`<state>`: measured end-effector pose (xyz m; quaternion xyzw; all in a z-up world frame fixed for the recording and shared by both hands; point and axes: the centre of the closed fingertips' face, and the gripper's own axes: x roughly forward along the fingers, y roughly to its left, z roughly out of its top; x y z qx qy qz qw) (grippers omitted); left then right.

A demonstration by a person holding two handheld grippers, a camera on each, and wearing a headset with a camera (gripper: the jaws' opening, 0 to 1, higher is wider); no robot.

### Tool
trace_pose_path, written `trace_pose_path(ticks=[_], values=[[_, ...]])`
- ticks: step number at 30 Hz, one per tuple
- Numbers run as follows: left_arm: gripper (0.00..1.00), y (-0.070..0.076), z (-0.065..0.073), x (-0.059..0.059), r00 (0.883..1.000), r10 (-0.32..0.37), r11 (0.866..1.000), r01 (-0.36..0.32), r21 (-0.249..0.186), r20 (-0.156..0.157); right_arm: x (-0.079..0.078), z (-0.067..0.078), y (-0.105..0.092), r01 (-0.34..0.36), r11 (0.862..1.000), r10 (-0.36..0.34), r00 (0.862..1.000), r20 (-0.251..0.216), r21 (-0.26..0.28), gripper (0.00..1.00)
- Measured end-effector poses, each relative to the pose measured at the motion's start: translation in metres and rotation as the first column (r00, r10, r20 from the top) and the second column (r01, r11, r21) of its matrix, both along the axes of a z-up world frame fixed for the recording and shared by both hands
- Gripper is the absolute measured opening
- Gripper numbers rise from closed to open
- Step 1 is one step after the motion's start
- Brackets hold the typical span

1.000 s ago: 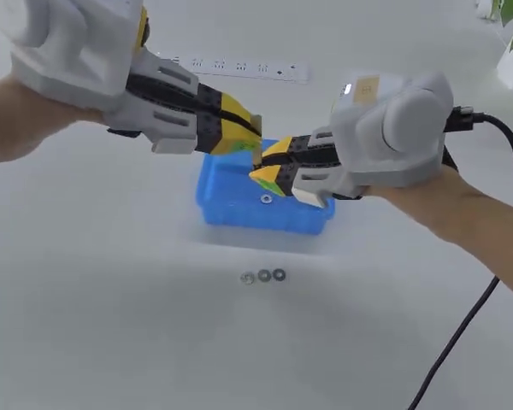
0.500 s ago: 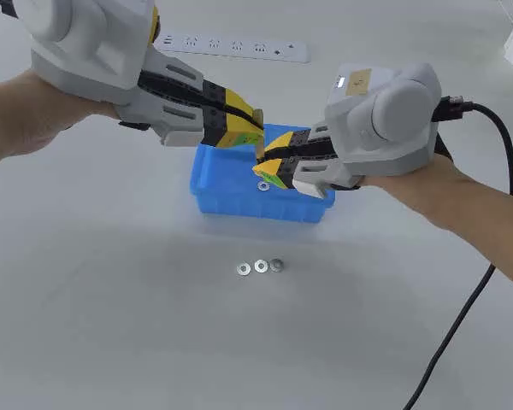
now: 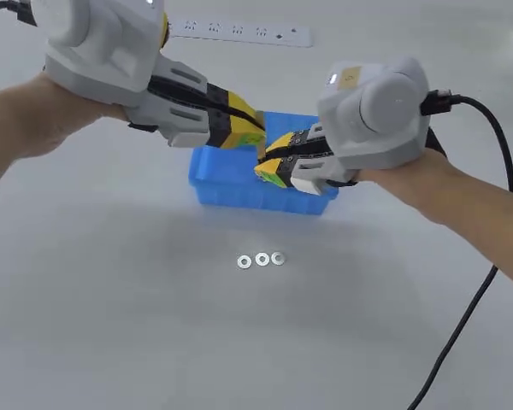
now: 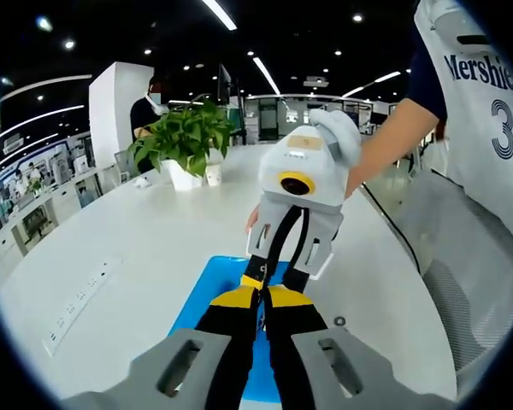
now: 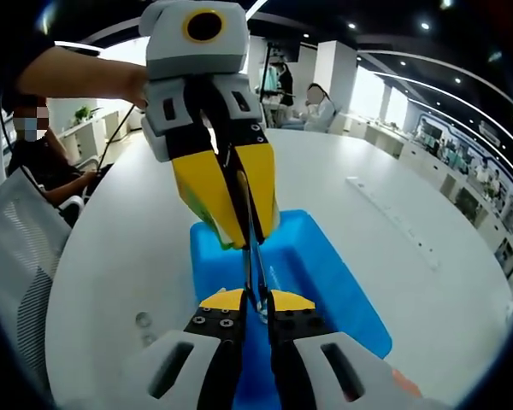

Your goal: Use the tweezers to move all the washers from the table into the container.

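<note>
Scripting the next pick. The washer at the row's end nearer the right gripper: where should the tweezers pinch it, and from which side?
Probably its outer rim, the side facing away from the middle washer. The end washer lies flat on the table, so come down steeply from above, one tip in the hole, one outside. The neighbour sits close, leaving little room on that side.
</note>
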<state>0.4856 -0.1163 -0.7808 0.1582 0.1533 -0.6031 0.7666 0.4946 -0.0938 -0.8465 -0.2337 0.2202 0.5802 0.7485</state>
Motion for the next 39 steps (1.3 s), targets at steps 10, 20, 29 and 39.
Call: trace_pose_path(ticks=[10, 20, 29, 39], values=[[0.07, -0.001, -0.004, 0.005, 1.0, 0.012, 1.0, -0.012, 0.003, -0.005, 0.003, -0.004, -0.001, 0.02, 1.0, -0.02, 1.0, -0.017, -0.004, 0.1], [0.07, 0.0, -0.011, 0.007, 1.0, 0.009, 1.0, -0.009, 0.016, -0.009, 0.005, -0.01, -0.002, 0.033, 0.999, -0.034, 0.999, -0.026, -0.024, 0.11], [0.07, 0.0, -0.012, 0.009, 1.0, 0.007, 1.0, -0.007, 0.017, -0.012, 0.006, -0.01, -0.002, 0.042, 0.999, -0.043, 0.998, -0.042, -0.019, 0.11], [0.07, 0.001, 0.002, 0.005, 1.0, -0.009, 0.999, 0.008, 0.034, 0.022, 0.01, 0.002, 0.0, 0.046, 0.999, -0.046, 0.999, -0.009, 0.002, 0.13]])
